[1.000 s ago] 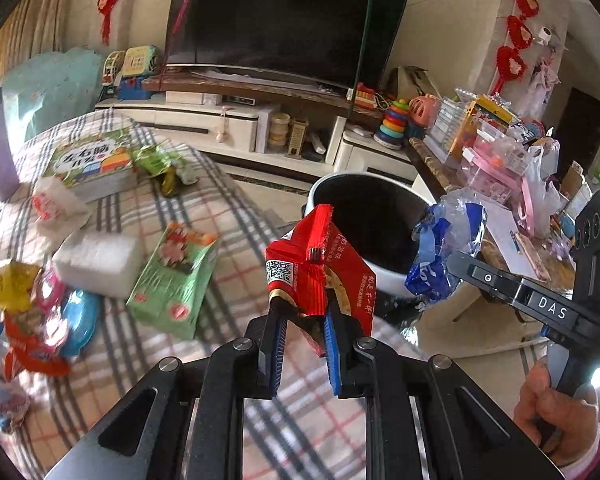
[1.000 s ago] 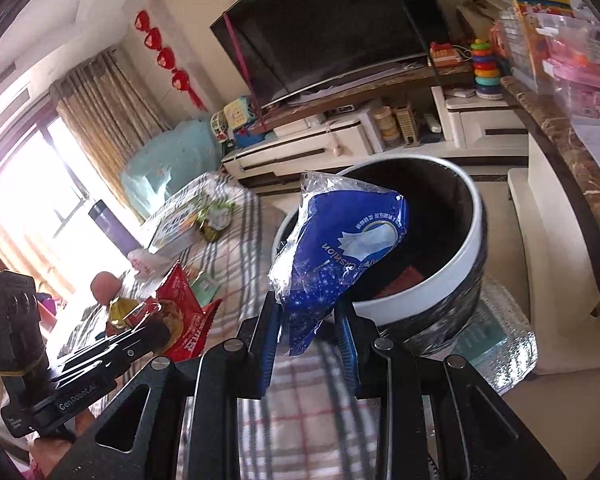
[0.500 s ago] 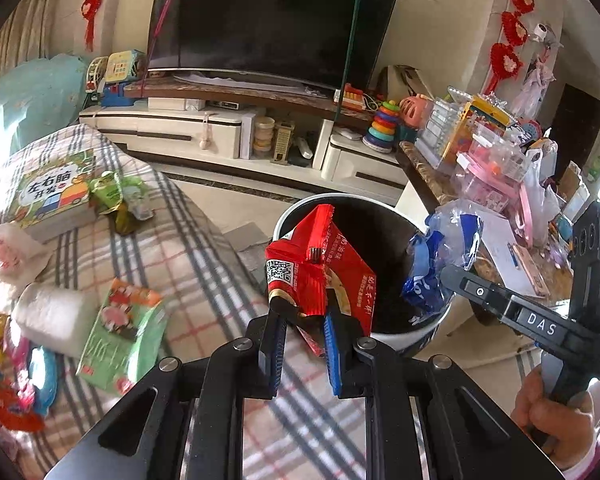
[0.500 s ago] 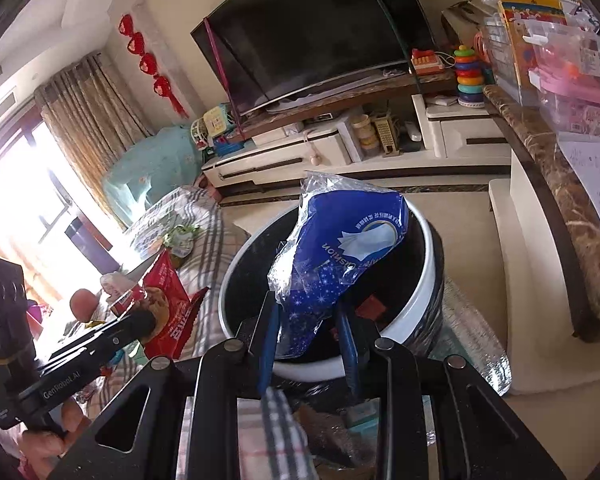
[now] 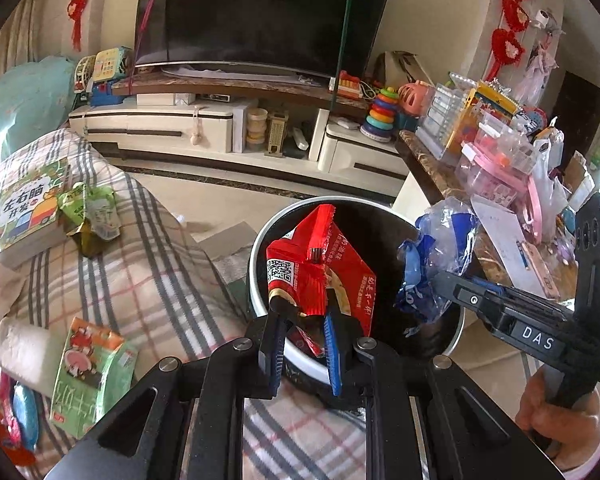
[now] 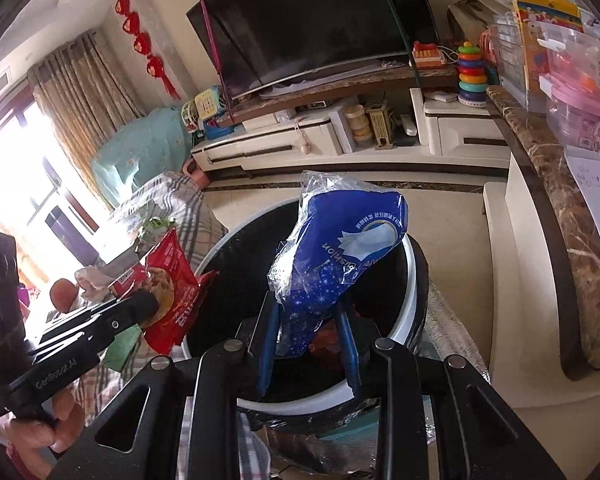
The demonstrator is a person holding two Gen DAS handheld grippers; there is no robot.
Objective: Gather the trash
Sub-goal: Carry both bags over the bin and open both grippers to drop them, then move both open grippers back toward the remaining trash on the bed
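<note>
My left gripper (image 5: 302, 312) is shut on a red snack wrapper (image 5: 316, 268) and holds it over the near rim of a round black bin with a white rim (image 5: 260, 240). My right gripper (image 6: 306, 312) is shut on a blue plastic bag (image 6: 340, 256) and holds it above the same bin (image 6: 414, 292). The blue bag (image 5: 432, 264) and the right gripper (image 5: 448, 280) also show in the left wrist view, over the bin's right side. The red wrapper (image 6: 172, 288) and the left gripper (image 6: 148, 304) show in the right wrist view, at the bin's left edge.
A plaid-covered table (image 5: 148, 264) holds a green packet (image 5: 92, 368), a green wrapper (image 5: 88, 208), a book (image 5: 28, 208) and a white roll (image 5: 20, 344). A cluttered marble counter (image 6: 552, 208) stands right of the bin. A TV unit (image 5: 236, 128) is behind.
Both grippers have moved forward from above the table to over the bin, still holding the wrapper and bag. The bin now fills the centre of both views.
</note>
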